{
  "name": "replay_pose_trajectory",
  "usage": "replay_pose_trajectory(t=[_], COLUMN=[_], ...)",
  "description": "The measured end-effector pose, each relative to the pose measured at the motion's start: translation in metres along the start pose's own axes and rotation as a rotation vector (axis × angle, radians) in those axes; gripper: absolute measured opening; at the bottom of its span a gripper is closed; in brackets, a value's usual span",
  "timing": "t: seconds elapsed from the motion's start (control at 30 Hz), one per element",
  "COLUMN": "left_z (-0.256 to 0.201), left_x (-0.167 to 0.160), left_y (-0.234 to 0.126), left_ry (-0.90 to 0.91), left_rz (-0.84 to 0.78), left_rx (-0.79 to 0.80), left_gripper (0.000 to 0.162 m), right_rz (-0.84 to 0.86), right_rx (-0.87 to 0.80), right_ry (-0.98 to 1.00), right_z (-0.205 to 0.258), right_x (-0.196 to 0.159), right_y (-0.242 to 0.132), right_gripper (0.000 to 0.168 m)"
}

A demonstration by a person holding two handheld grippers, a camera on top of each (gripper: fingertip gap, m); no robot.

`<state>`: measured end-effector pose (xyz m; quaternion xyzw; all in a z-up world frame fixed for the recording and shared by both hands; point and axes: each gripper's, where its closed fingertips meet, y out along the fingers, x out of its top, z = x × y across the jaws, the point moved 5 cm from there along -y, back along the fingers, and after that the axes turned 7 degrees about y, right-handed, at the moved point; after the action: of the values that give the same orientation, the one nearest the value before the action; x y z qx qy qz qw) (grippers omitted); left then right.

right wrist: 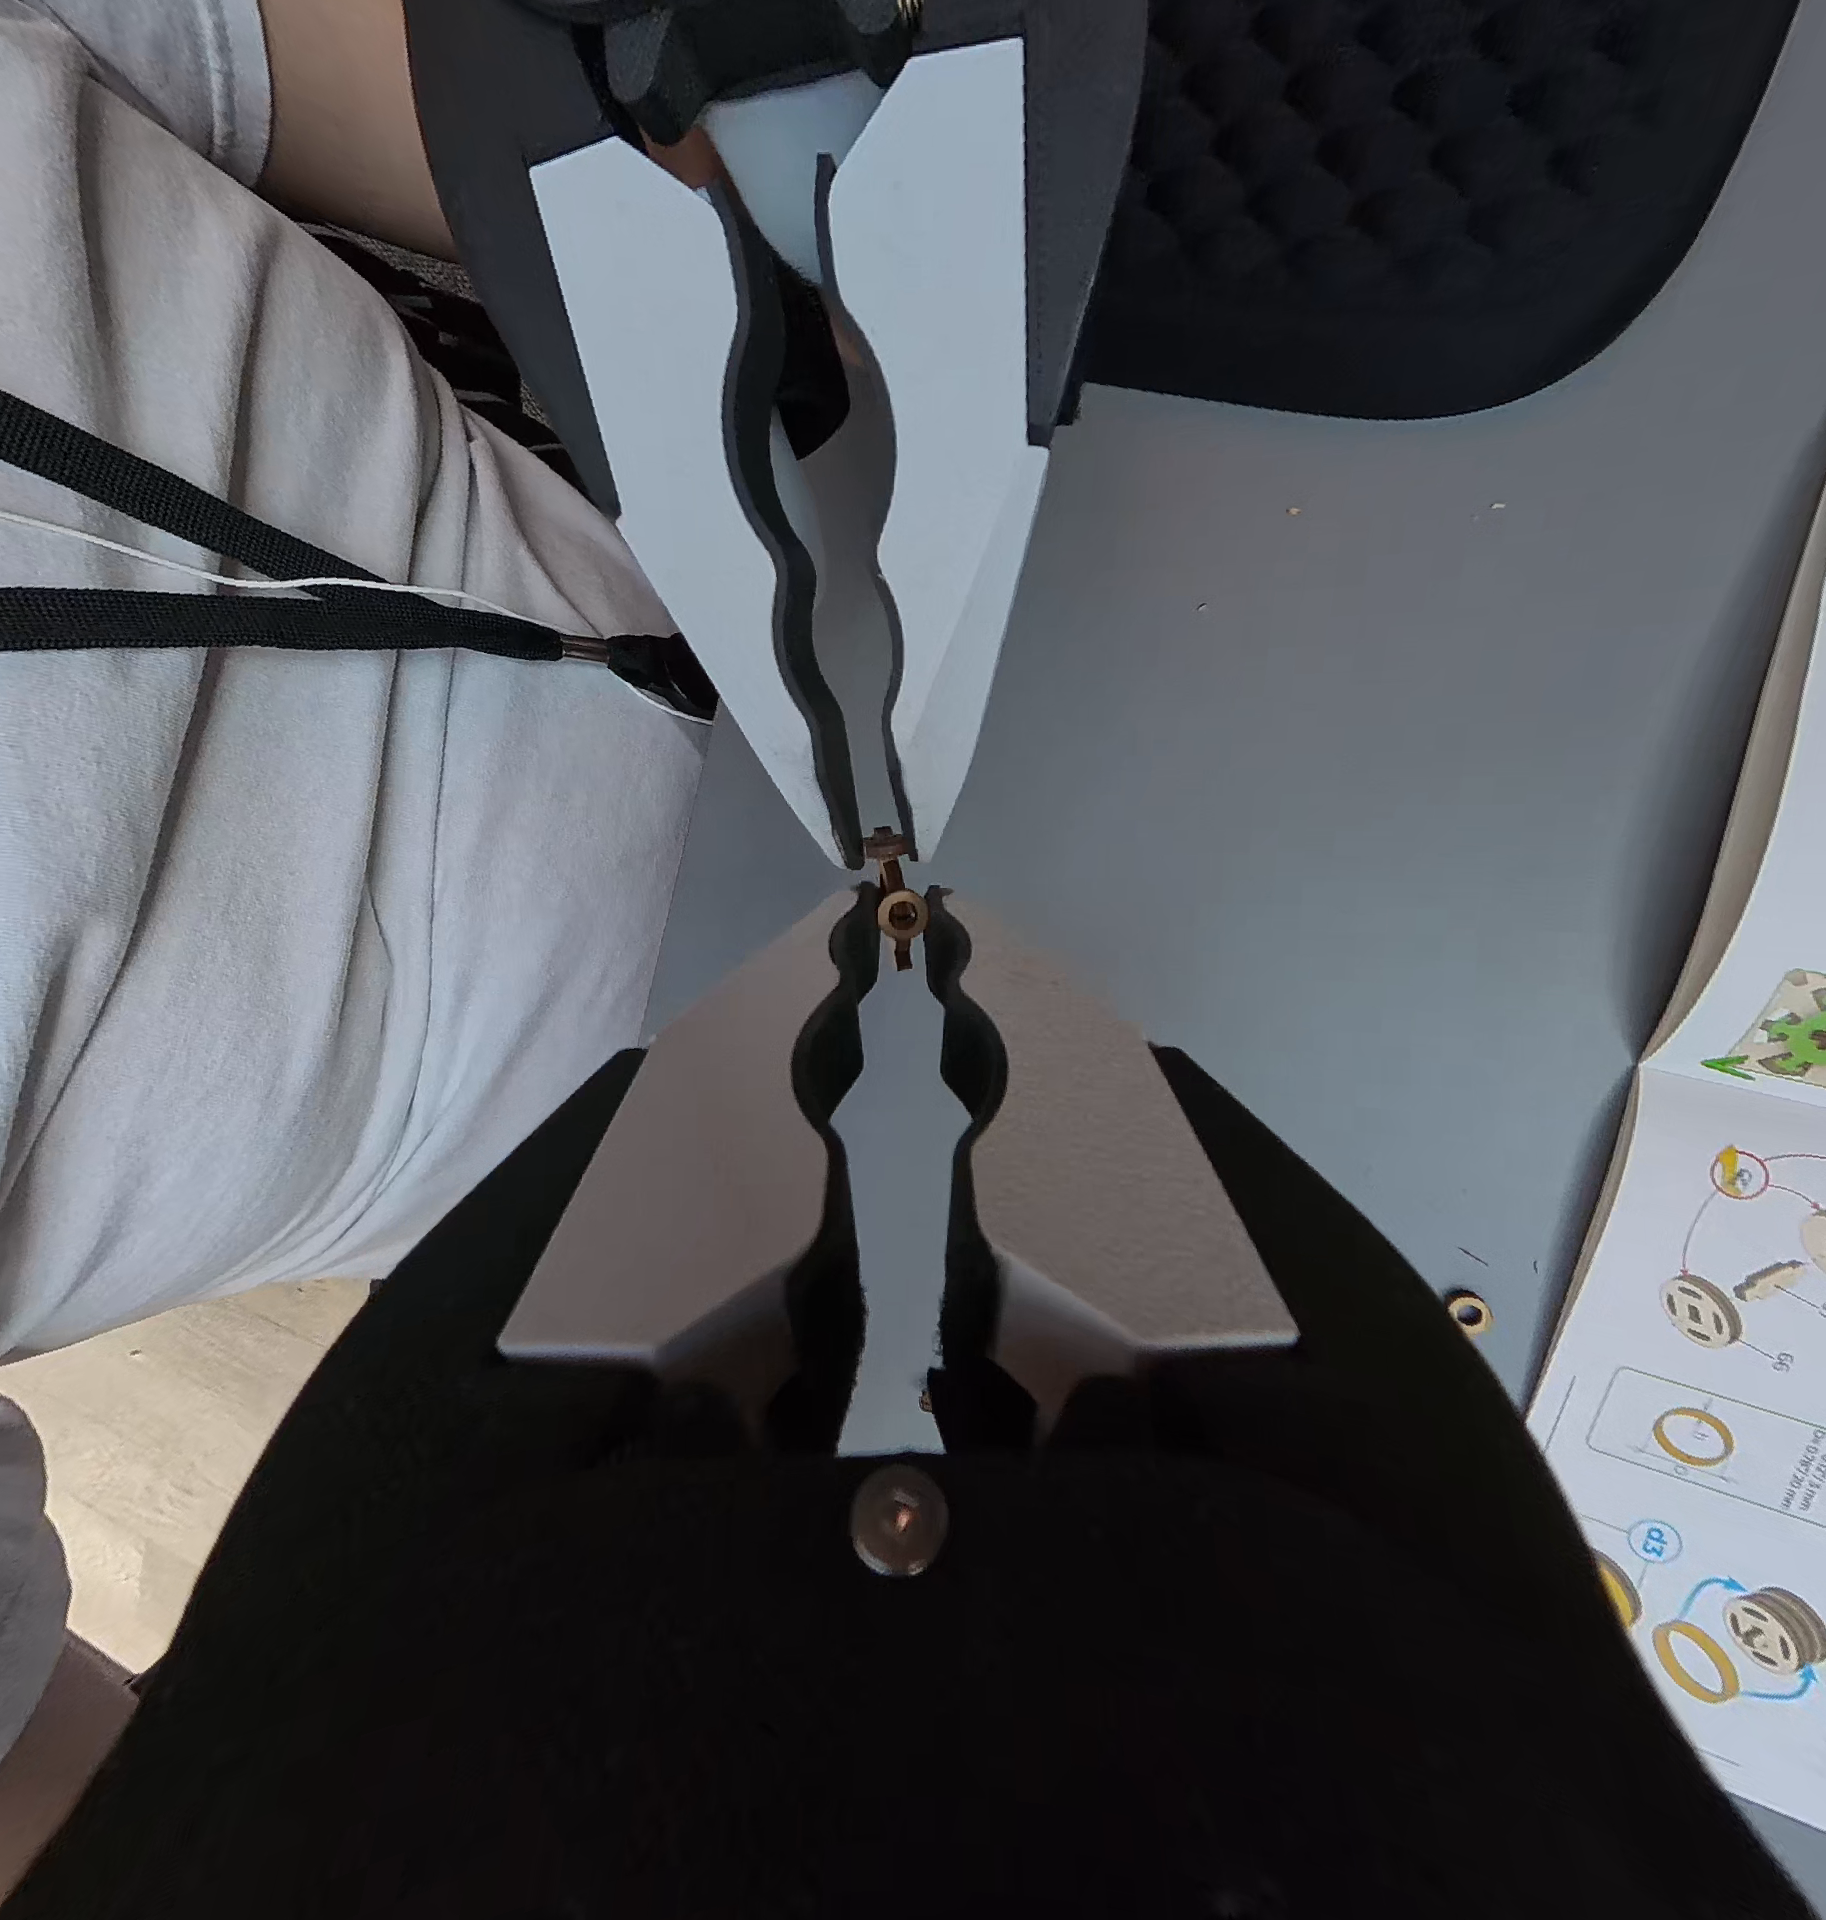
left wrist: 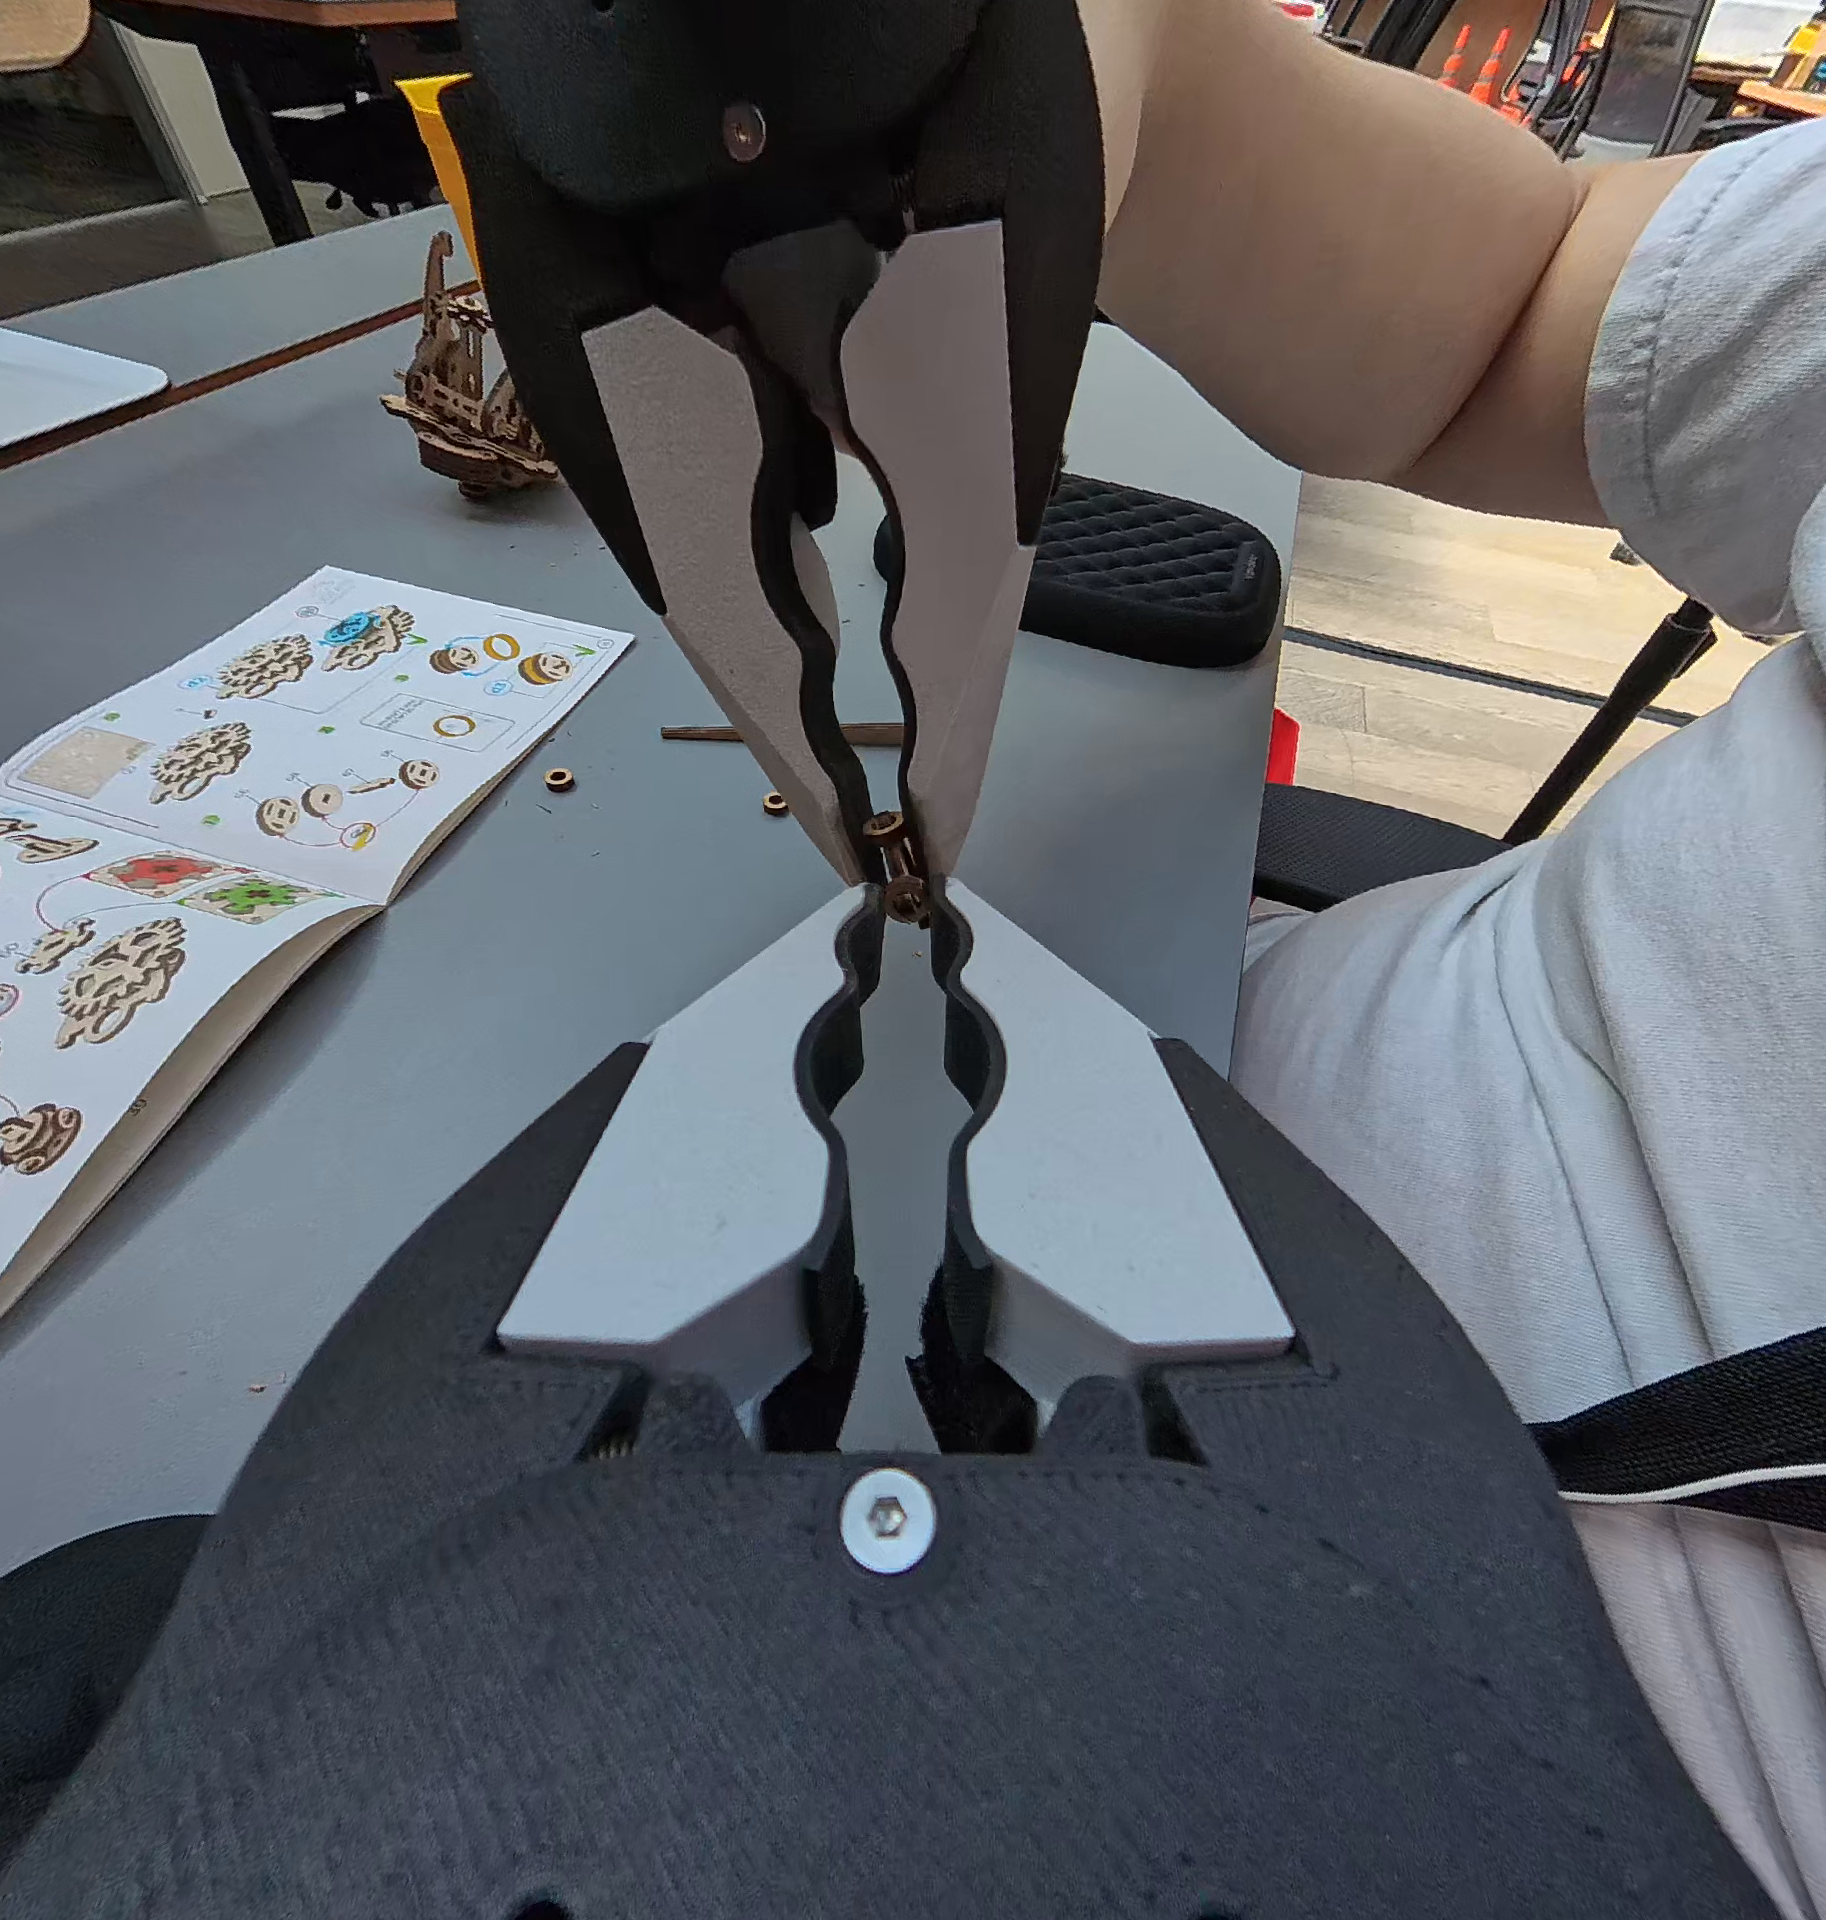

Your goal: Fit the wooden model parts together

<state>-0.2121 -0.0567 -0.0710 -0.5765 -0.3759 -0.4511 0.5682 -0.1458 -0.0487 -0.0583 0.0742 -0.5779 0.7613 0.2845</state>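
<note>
While two tiny wooden rings (left wrist: pixel 906 894) and a thin wooden pin (left wrist: pixel 891 857) meet tip to tip above the grey bench's near edge, the join appears under way. The left gripper (left wrist: pixel 904 902) pinches one ring; the right gripper (right wrist: pixel 901 914) pinches its own ring, through which the pin seems to pass. Next comes a straight, gentle push. Wavy black pads line pale fingers; an illustrated booklet (left wrist: pixel 265 790) lies open toward the bench's left edge.

Office workspace, grey desk (left wrist: pixel 369 1039), black chairs (left wrist: pixel 1148 571), distant desks
</note>
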Motion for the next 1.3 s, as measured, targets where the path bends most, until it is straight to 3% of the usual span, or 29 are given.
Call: replay_pose_trajectory(t=[0.23, 0.57, 0.77, 1.3], left_z=[0.005, 0.006, 0.007, 0.011], left_x=[0.002, -0.002, 0.004, 0.004], left_y=[-0.004, 0.006, 0.003, 0.001], left_ry=[-0.03, -0.165, -0.181, -0.183], left_rz=[-0.035, -0.068, -0.157, -0.167], left_rx=[0.015, -0.032, -0.042, -0.024], left_gripper=[0.009, 0.014, 0.001, 0.0], right_rz=[-0.03, -0.32, -0.359, -0.401], right_rx=[-0.014, 0.107, 0.108, 0.037], right_ry=[0.075, 0.171, 0.159, 0.109], right_z=[-0.008, -0.008, -0.006, -0.004], right_x=[-0.009, -0.003, -0.004, -0.006], right_y=[-0.005, -0.021, -0.018, -0.02], right_gripper=[0.006, 0.006, 0.006, 0.006])
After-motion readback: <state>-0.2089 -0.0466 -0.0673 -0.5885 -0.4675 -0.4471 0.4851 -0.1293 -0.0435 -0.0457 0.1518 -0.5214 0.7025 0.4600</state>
